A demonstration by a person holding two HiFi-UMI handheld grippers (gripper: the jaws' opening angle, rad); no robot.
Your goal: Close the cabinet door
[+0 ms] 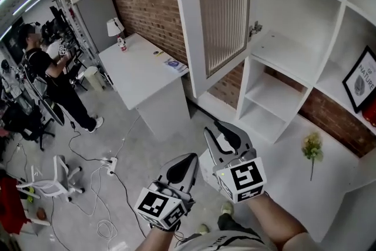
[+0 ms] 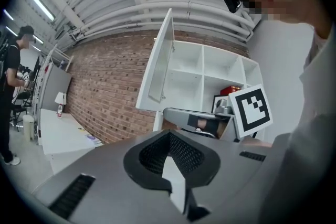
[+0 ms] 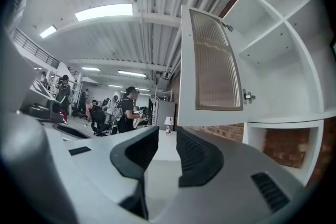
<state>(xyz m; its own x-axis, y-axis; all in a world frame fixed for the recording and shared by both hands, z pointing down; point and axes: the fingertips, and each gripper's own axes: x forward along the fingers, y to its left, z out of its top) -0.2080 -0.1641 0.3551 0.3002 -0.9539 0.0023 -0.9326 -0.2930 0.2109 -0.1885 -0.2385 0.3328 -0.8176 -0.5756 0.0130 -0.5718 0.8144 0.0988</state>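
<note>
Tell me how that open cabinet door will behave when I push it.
The door will probably swing as one rigid piece about its hinge. Its ribbed pane looks like glass, so it may be heavyish and breakable if slammed. The smooth white frame may be slippery.

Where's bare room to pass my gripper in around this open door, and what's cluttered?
Bare: the shelf compartment behind the cabinet door, the cubby below it, and the middle of the table. Crowded: the table's far end by the lamp and bottle, and the right side around the framed picture and flower.
</note>
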